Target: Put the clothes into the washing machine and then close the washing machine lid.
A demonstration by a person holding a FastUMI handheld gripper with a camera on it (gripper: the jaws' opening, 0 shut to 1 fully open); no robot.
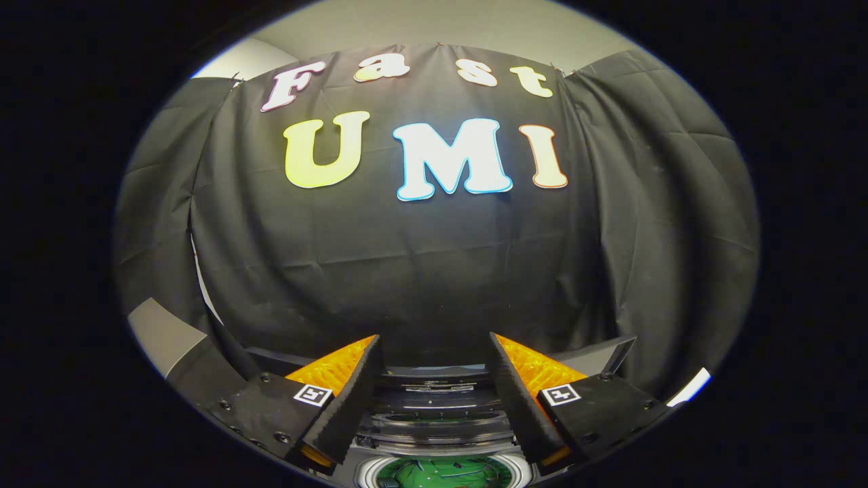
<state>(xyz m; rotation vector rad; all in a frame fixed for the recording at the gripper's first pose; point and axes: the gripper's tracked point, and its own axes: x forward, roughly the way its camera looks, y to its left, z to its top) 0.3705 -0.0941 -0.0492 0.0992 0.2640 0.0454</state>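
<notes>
Right, the gripper hangs high with fingers spread wide, nothing between them. Below them sits the washing machine, its round drum opening showing green clothes already inside. My read: closing comes next, so dip lower, find the lid's edge and push it down squarely.

I see my gripper held level, pointing forward. Its fingers are spread wide apart, holding nothing.
</notes>
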